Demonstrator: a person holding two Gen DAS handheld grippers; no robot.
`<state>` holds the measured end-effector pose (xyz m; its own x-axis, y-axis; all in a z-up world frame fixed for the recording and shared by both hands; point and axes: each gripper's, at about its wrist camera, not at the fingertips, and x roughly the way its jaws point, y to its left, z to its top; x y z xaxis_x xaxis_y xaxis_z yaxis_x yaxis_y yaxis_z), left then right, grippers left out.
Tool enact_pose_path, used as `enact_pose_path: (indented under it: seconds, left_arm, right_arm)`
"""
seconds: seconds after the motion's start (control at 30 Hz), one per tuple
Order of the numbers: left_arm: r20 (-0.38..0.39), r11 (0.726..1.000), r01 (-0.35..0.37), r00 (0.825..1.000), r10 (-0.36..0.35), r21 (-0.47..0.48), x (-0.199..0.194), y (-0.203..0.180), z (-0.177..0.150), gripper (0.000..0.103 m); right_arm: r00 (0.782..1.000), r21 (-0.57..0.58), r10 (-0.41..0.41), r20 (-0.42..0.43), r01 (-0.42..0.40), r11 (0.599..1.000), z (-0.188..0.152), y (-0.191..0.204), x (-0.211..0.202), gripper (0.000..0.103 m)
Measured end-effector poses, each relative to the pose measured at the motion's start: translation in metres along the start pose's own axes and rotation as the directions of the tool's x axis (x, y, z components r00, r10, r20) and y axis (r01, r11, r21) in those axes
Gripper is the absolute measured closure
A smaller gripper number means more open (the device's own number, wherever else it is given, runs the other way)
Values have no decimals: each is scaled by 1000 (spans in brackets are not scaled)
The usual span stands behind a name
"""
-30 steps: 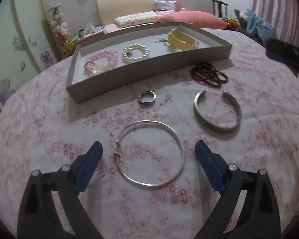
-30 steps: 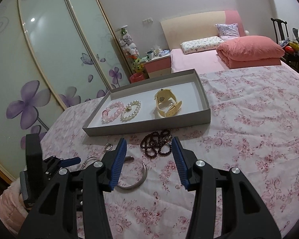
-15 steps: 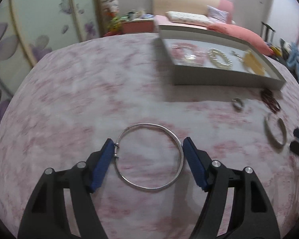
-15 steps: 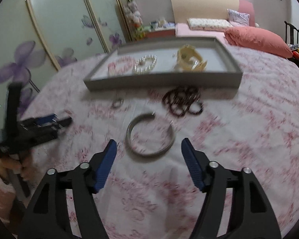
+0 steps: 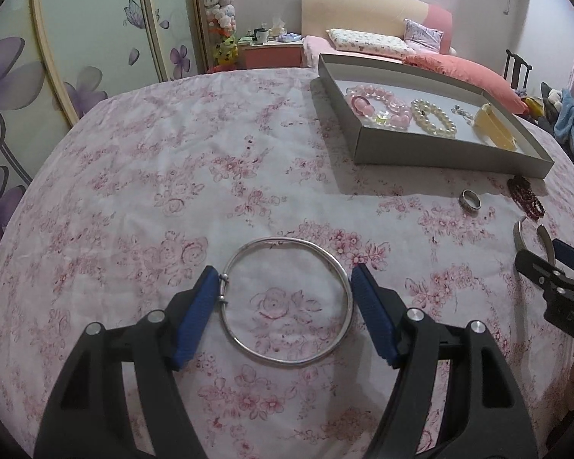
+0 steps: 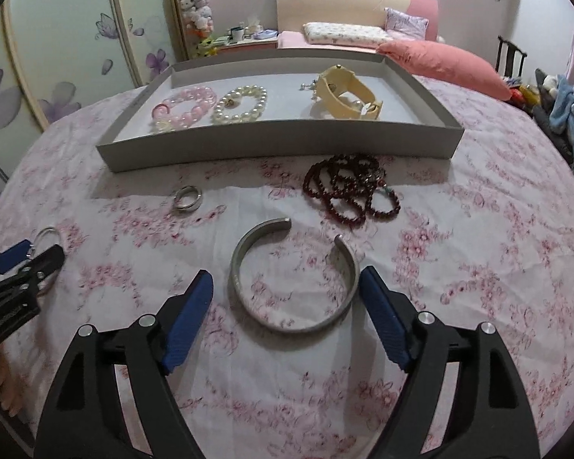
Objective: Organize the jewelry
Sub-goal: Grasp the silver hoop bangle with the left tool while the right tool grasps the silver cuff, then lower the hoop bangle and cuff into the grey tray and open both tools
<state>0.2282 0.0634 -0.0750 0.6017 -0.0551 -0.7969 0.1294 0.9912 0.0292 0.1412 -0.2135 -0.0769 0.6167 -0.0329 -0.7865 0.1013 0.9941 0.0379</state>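
My left gripper is open, its blue pads on either side of a large thin silver bangle lying on the floral cloth; the left pad touches its clasp. My right gripper is open around a silver open cuff, the right pad touching its rim. A silver ring and dark red bead bracelets lie in front of the grey tray. The tray holds a pink bead bracelet, a pearl bracelet and a cream watch.
The round table has a pink floral cloth. The tray's near wall stands behind the loose pieces. A bed with pink pillows and sliding wardrobe doors lie beyond. The left gripper shows at the left edge of the right wrist view.
Both grippers have moved in and lowered over their pieces: the left now brackets the bangle closely, the right now brackets the cuff. The jaws have narrowed slightly. Nothing is lifted.
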Motion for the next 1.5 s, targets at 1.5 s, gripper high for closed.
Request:
enact_pose_path:
  seconds: [1.5]
  left_arm:
    - [650, 997, -70, 757, 58, -7, -140, -93, -12, 34]
  right_arm:
    - [617, -65, -16, 787, 108, 992, -4, -43, -124, 36]
